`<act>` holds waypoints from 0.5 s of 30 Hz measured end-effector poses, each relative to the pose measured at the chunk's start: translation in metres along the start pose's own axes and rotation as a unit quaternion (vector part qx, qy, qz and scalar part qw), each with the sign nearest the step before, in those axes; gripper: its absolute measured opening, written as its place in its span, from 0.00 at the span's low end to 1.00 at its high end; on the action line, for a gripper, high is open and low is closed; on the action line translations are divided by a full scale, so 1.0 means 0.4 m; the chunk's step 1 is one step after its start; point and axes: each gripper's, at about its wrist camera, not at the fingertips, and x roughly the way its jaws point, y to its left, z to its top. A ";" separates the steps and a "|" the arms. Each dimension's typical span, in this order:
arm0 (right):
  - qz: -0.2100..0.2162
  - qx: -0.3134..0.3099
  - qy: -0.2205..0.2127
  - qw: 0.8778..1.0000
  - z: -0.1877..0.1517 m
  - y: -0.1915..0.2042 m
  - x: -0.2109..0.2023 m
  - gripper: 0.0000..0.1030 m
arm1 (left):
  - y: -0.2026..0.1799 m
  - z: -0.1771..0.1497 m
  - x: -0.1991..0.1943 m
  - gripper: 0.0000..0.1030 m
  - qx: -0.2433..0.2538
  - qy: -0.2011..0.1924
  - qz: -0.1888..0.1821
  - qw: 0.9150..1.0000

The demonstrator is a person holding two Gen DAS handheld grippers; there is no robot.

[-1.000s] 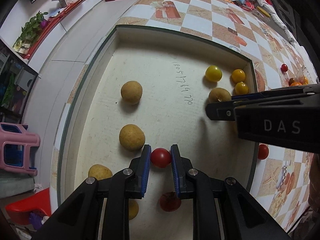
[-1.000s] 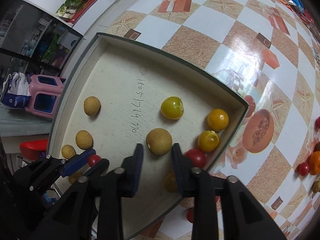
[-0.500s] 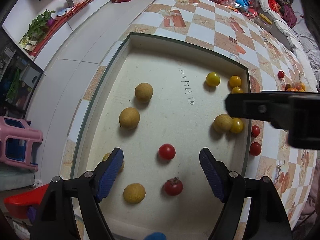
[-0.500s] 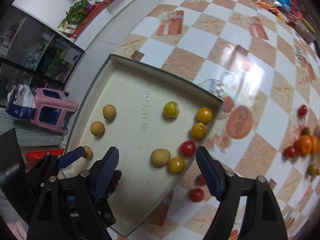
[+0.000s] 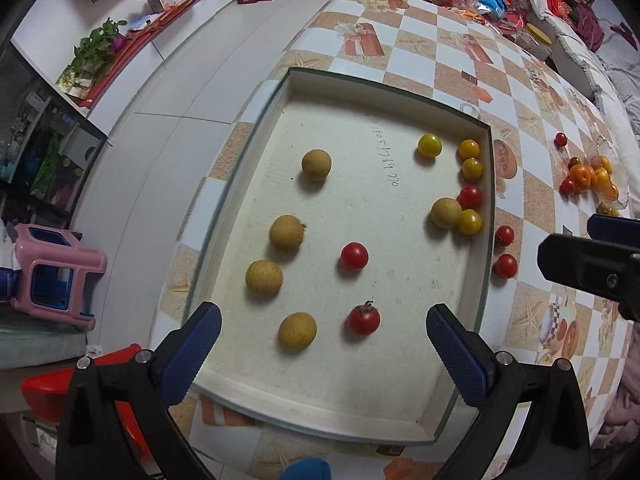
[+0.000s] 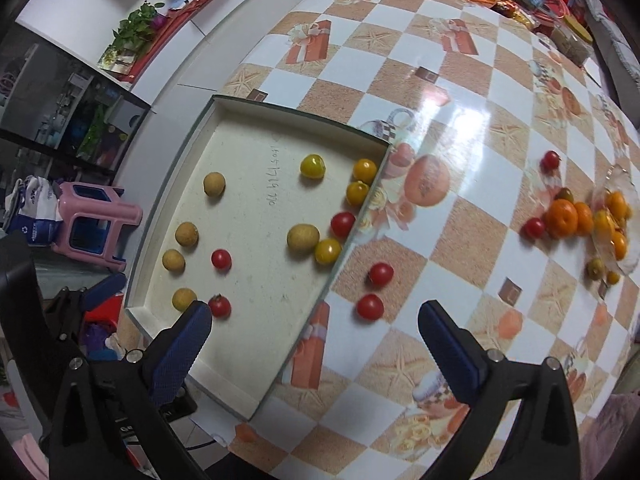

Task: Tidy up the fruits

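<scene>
Both the left hand-held gripper and the right hand-held gripper are opening wide, gripping nothing. Round brown, yellow and red fruits lie scattered in the shallow cream rectangular tray at the checkered tabletop edge.

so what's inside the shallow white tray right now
The shallow white tray holds five round tan fruits, four yellow cherry tomatoes and three red tomatoes. Its near right corner is hidden behind a blue-padded claw finger.

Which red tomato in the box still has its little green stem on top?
The red tomato nearest the left gripper, beside a brown fruit. The other two red ones in the box are smooth and bare.
</scene>
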 end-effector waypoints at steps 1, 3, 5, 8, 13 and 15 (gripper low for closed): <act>-0.005 0.000 0.001 1.000 -0.007 0.001 -0.008 1.00 | -0.001 -0.004 -0.012 1.00 0.005 -0.002 0.005 1.000; -0.014 -0.006 0.003 1.000 -0.024 0.002 -0.027 1.00 | -0.005 -0.011 -0.030 1.00 0.016 0.001 0.021 1.000; -0.025 -0.013 0.004 1.000 -0.039 0.011 -0.045 1.00 | -0.009 -0.020 -0.050 1.00 0.025 0.005 0.028 0.999; -0.031 -0.018 0.007 0.999 -0.061 0.019 -0.065 1.00 | -0.011 -0.037 -0.078 1.00 0.034 0.012 0.013 0.999; -0.041 -0.034 0.012 0.999 -0.093 0.038 -0.089 1.00 | -0.028 -0.064 -0.108 1.00 0.063 0.027 0.006 0.998; -0.043 -0.043 0.012 0.998 -0.103 0.044 -0.098 1.00 | -0.033 -0.074 -0.119 1.00 0.072 0.030 0.004 0.997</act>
